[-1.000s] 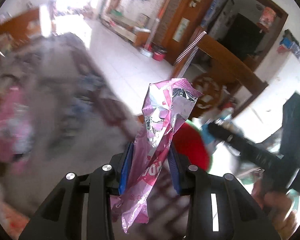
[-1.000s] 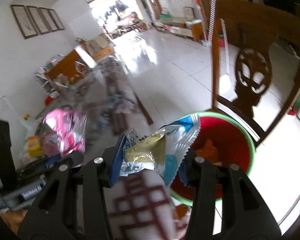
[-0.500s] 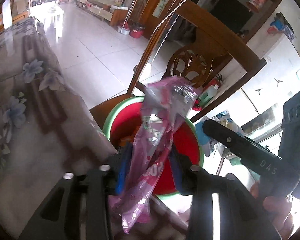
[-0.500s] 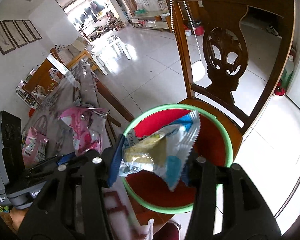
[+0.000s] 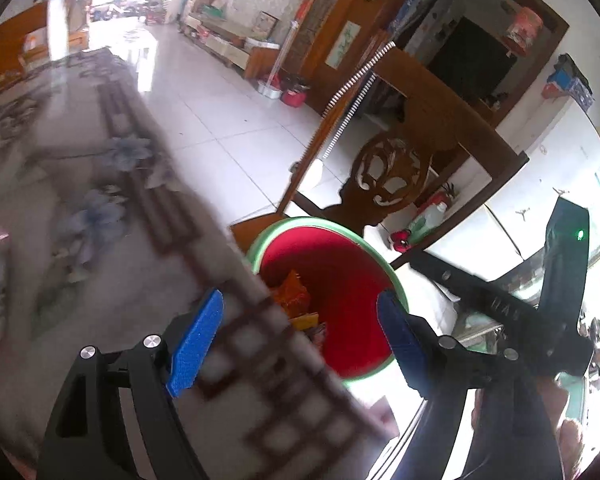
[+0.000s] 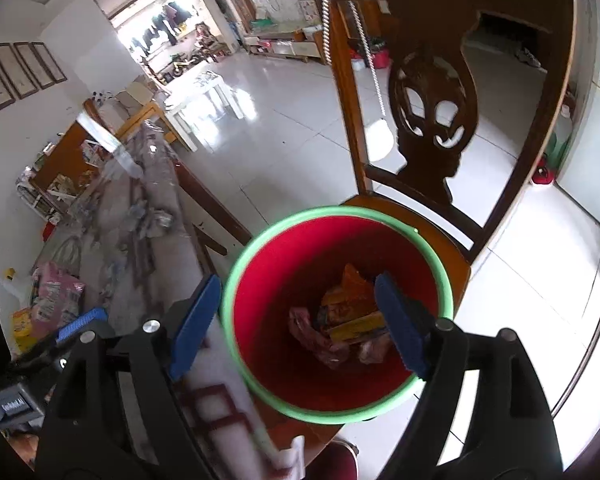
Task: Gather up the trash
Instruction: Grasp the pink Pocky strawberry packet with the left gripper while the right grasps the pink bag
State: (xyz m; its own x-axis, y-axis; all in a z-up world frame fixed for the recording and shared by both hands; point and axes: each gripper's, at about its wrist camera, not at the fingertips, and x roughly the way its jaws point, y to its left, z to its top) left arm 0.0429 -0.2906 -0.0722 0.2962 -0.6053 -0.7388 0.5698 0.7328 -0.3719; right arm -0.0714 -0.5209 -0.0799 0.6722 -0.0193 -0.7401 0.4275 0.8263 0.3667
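A red bucket with a green rim [image 6: 440, 276] stands on a wooden chair seat [image 6: 416, 210] beside the table. It holds several wrappers [image 6: 348, 312], orange, yellow and pink. My right gripper [image 6: 300, 324] is open and empty right above the bucket. My left gripper [image 5: 300, 340] is open and empty over the table edge, next to the bucket [image 5: 396, 280]. The right gripper's body [image 5: 500, 312] shows at the right of the left wrist view.
The table with a flowered cloth [image 5: 84, 216] lies to the left. A pink packet [image 6: 56, 292] and a yellow one [image 6: 22, 320] lie on it. The carved chair back [image 6: 432, 92] rises behind the bucket. White tiled floor [image 6: 284, 128] spreads beyond.
Both grippers have opened. The pink wrapper left my left gripper and the blue and yellow wrapper left my right gripper. Both grippers moved over the bucket.
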